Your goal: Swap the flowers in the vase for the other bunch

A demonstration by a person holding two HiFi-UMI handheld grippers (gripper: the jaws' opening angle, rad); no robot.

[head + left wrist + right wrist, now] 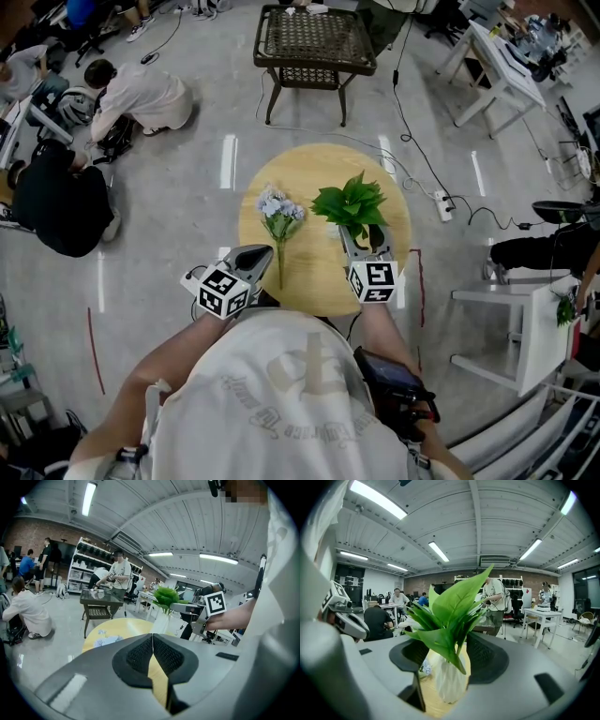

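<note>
A round wooden table is seen from above. On its left half a bunch of pale blue flowers is laid flat, blooms far and stems near. On the right half a white vase stands upright, and a green bunch is set in it.

The right gripper is brought in from the near side at the level of the vase's top. Its jaws are spread, with the vase and the lower leaves between them. A gap is seen at the left pad, so nothing is clamped.

The left gripper is held at the near left edge of the table, just beside the stems of the blue flowers. Its jaws are pressed together with nothing between them.

A cube with black-and-white square markers is carried on each gripper: the left cube and the right cube.

Pale print on the person's shirt is too blurred to be read.

A dark wicker table stands on the floor beyond the round table.
</note>
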